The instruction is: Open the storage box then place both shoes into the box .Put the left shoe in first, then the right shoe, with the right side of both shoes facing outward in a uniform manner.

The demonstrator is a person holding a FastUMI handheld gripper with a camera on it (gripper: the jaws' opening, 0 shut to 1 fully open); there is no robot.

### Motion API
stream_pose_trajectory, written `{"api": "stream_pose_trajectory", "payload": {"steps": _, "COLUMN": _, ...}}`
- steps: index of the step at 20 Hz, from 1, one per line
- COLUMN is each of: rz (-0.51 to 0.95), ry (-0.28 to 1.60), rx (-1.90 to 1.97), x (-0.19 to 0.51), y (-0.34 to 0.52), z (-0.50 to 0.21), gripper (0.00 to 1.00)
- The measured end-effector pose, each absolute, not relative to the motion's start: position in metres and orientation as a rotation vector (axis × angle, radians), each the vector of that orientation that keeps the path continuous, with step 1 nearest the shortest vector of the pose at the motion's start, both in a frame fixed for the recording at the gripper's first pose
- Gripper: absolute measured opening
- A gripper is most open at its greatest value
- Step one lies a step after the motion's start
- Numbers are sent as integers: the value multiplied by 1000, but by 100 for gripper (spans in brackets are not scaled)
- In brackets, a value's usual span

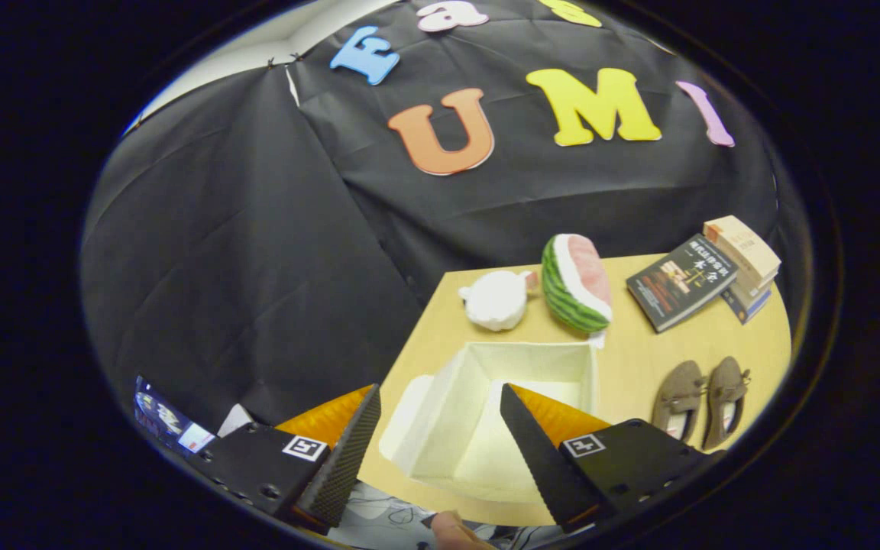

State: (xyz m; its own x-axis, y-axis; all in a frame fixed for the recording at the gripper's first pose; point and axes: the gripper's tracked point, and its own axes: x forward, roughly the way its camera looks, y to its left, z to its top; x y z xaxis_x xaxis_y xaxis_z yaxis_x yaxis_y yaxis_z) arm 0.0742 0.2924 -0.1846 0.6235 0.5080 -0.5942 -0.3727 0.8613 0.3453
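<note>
Where the black cloth wall ends, a pale wooden surface (638,344) spreads out beyond the tongs (440,405), which stand wide apart and hold nothing. Between their two fingers and just ahead of them sits the white storage box (486,382), already open, its flap (403,412) folded out toward the left finger and its inside bare. Beyond the box lies a plush watermelon slice (576,281), with a white plush toy (496,299) just beside it on the left. Farther right, against the wall, a dark book (681,281) leans on a small stack of books (745,263). Out past the right finger, the two brown shoes (700,401) lie side by side on the surface, well apart from the box. A fingertip (451,531) shows below the tongs.
</note>
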Motion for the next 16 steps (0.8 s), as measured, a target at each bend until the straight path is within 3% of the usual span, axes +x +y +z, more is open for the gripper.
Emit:
{"api": "stream_pose_trajectory", "payload": {"steps": 8, "rz": 366, "ry": 813, "rx": 133, "x": 93, "y": 121, "z": -238, "gripper": 96}}
{"api": "stream_pose_trajectory", "payload": {"steps": 16, "rz": 242, "ry": 1008, "rx": 15, "x": 102, "y": 29, "z": -342, "gripper": 96}}
